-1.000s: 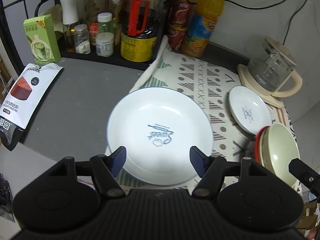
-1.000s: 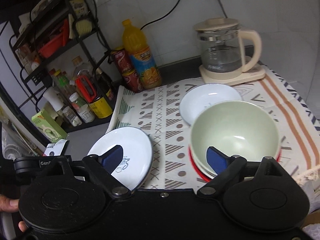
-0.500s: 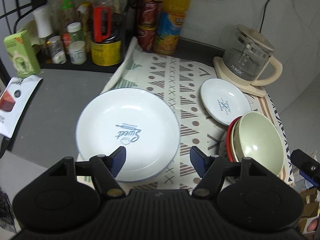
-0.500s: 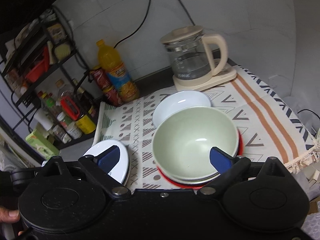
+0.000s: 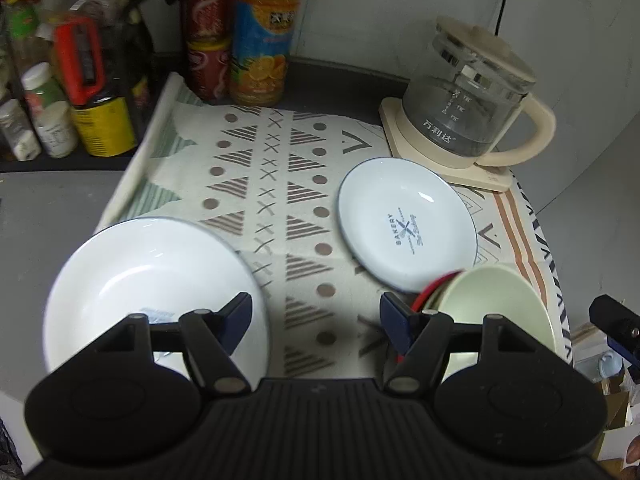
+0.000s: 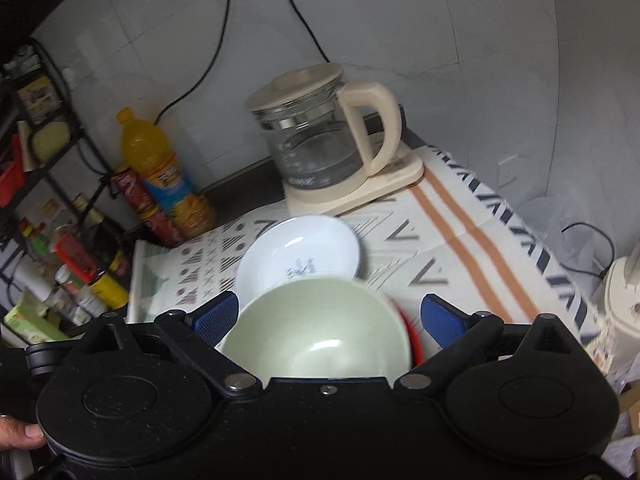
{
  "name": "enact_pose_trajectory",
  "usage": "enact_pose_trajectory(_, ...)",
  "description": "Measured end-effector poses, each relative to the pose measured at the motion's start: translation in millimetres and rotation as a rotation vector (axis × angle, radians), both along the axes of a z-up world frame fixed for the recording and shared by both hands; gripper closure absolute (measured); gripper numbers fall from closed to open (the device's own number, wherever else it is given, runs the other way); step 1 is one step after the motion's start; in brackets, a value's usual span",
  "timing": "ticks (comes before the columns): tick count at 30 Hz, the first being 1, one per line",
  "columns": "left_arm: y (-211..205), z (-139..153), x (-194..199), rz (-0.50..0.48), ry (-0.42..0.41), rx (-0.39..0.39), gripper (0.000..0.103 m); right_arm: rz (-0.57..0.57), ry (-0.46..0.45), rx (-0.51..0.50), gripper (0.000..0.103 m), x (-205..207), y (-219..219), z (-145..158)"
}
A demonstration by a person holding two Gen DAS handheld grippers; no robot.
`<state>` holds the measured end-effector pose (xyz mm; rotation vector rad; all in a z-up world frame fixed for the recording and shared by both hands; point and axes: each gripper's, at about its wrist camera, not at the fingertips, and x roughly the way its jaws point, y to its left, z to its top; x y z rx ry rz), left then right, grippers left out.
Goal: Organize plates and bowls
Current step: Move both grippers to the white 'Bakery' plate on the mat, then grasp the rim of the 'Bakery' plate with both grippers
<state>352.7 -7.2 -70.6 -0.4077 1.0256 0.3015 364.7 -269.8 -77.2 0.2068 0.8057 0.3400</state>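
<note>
Both tools are empty right now. Left tool (image 5: 316, 320) has its jaws spread partway with nothing between them, hanging over bare patterned cloth (image 5: 276, 184) in the gap between the big white plate (image 5: 152, 280) and the bowl stack (image 5: 492, 304). Right tool (image 6: 330, 316) has just been opening its jaws and they're spread really wide; the green bowl (image 6: 320, 336) on top of that stack sits in the gap between the blue pads, but the pads aren't touching it as far as I can see.

Where the dishes are: the big white plate is at the near left corner of the cloth, half hanging over onto the grey tabletop (image 5: 52, 216). The small white plate with the "BAKERY" print (image 5: 406, 228) is toward the right side of the cloth, just in front of the glass kettle (image 5: 468, 112) on its cream base. The bowl stack is at the near right edge of the cloth, green bowls with a red one showing lower in the stack, and its rim overlaps the near edge of the small plate.

Back edge of the tabletop has an orange juice bottle (image 5: 264, 40) and two stacked red cans (image 5: 206, 32). Off the left side there's a rack of sauce bottles and jars (image 5: 60, 92). A fingertip shows at the bottom left of the right wrist view.
</note>
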Motion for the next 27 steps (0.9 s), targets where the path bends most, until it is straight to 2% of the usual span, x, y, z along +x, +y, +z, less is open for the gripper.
enact_pose_trajectory(8, 1, -21, 53, -0.027, 0.034, -0.034, 0.034, -0.055, 0.091, -0.033, 0.006, 54, 4, -16)
enact_pose_trajectory(16, 12, -43, 90, -0.032, 0.086, -0.057, 0.034, -0.049, 0.179, -0.019, 0.009, 99, 15, -32)
enact_pose_trajectory(23, 25, -64, 114, -0.022, 0.122, -0.091, 0.035, -0.073, 0.315, -0.016, 0.02, 138, 23, -59)
enact_pose_trajectory(27, 34, -78, 127, -0.011, 0.154, -0.128, 0.039, -0.071, 0.388, -0.025, 0.03, 157, 29, -76)
